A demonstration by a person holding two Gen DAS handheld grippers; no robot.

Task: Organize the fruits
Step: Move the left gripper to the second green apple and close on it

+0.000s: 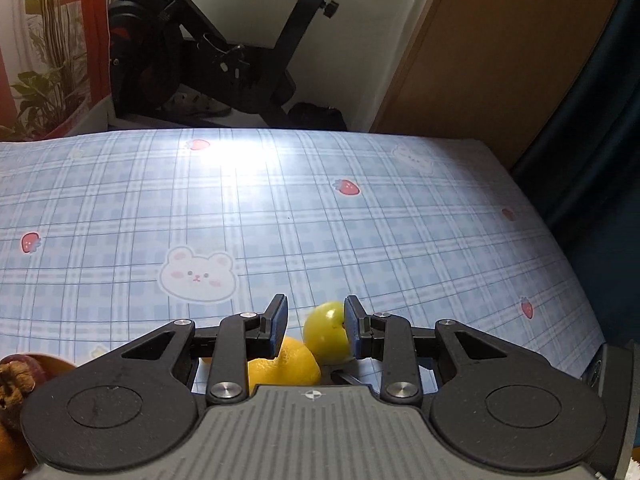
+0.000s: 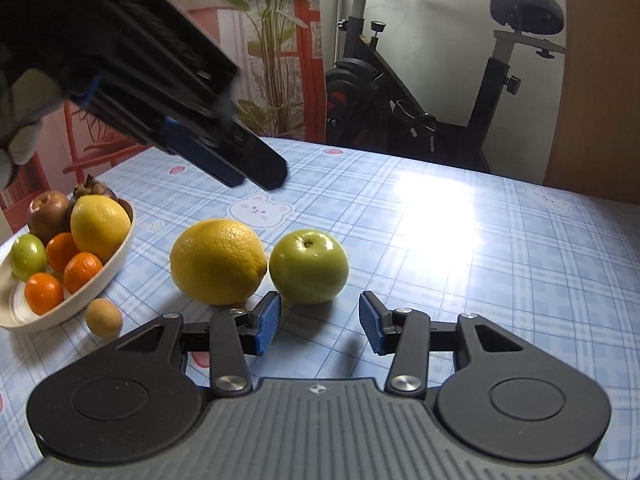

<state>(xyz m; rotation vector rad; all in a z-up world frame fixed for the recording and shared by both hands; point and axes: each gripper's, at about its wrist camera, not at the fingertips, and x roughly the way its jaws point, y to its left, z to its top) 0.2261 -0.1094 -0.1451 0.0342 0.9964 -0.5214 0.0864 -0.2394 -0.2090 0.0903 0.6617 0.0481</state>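
From the right wrist view, the surface lies bare from twelve round to three o'clock. At eleven o'clock a lemon and a green apple sit touching. At nine o'clock the fruit bowl and a small brown fruit crowd the way. The left hand-held gripper hangs above at ten o'clock.

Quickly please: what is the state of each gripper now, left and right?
Left gripper: open, holding nothing, above the lemon and green apple.
Right gripper: open, empty, just short of the green apple.

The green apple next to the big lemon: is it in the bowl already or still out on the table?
Out. The green apple sits on the tablecloth beside the lemon, apart from the bowl.
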